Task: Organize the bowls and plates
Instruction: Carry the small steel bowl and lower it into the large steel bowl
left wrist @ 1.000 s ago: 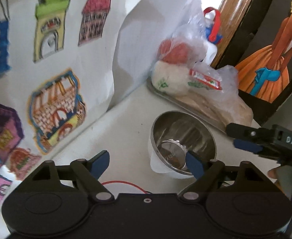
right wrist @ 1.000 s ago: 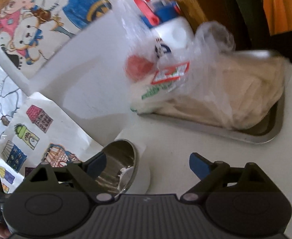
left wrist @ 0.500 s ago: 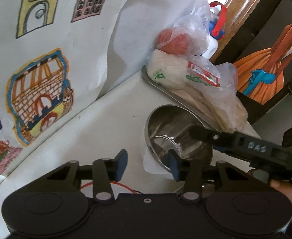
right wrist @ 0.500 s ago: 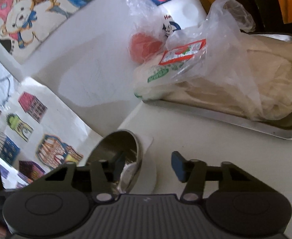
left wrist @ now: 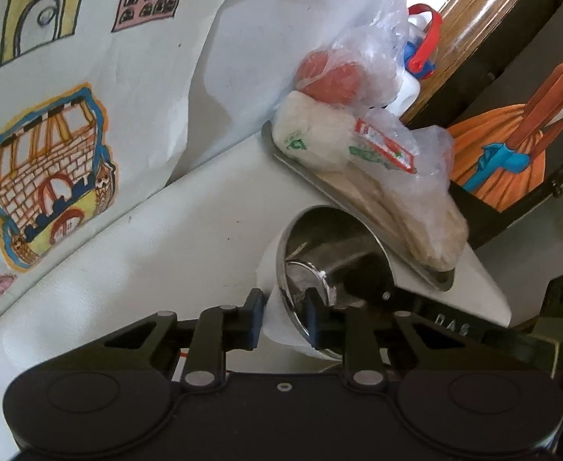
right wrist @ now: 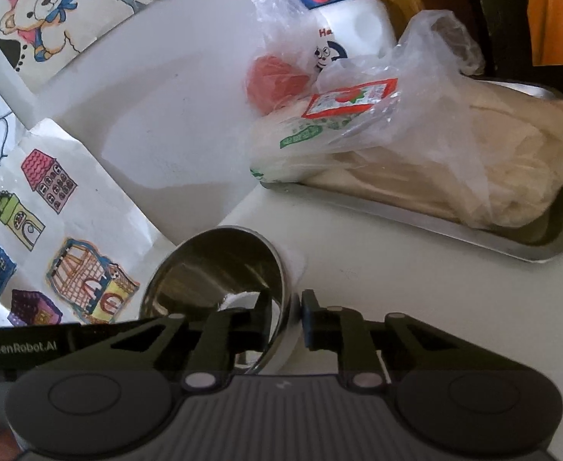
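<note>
A steel bowl (left wrist: 339, 253) (right wrist: 220, 265) sits nested in a white bowl (left wrist: 271, 269) (right wrist: 294, 265) on the white table. My left gripper (left wrist: 284, 320) straddles the near-left rim and its jaws are closing, one pad on the white wall, the other inside the steel rim. My right gripper (right wrist: 286, 319) is also closing, on the opposite side of the rim, with one finger inside the steel bowl and its blue pad against the outer wall. In the left wrist view one of the right gripper's fingers (left wrist: 362, 288) reaches into the bowl.
Behind the bowls, a steel tray (right wrist: 531, 253) (left wrist: 319, 188) carries plastic bags of flatbread and tomatoes (right wrist: 273, 84). A white bottle (right wrist: 354, 27) with a red and blue cap stands past it. Children's drawings (left wrist: 50, 176) hang on the wall at left; the table edge runs close on the right.
Both grippers went from wide open to closed in on the bowls' rim from opposite sides. The right gripper moved in toward the bowl; the left one barely shifted.
</note>
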A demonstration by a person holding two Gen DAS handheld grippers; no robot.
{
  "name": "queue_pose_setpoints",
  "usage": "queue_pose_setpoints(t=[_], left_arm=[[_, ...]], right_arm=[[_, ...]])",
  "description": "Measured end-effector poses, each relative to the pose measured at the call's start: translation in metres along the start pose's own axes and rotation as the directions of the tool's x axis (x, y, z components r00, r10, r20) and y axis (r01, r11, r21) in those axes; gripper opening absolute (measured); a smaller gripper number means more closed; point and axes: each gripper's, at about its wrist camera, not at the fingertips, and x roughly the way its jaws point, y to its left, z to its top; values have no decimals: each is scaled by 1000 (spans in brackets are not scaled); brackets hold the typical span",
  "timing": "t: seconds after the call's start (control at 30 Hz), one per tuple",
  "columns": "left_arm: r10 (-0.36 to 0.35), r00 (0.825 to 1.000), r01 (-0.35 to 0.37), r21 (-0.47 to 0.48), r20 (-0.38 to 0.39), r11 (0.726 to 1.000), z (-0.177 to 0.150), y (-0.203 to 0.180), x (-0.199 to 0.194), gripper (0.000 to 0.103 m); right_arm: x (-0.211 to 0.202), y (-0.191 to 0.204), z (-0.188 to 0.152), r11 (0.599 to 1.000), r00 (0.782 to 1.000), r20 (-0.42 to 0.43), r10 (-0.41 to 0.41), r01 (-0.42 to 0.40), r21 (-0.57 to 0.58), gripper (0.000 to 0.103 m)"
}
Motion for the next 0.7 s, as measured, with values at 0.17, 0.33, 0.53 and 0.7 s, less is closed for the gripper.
queue_pose_setpoints(t=[0.17,0.33,0.53,0.7], left_arm=[[-15,1000,14,26,19,1000,-3,-13,-13,23],[-51,998,50,35,37,998,-9,-24,-39,23],[-95,994,92,58,51,994,-31,-37,-85,23],[-121,991,116,87,51,989,-63,-44,-128,23]], right_arm=[[-22,4,1,1000,999,36,-16,16,-4,17],[-55,15,-3,999,998,61,-27,28,-26,17],[-108,45,-22,996,995,84,-48,54,-70,17],[-149,73,-53,990,994,81,-75,84,-114,18]])
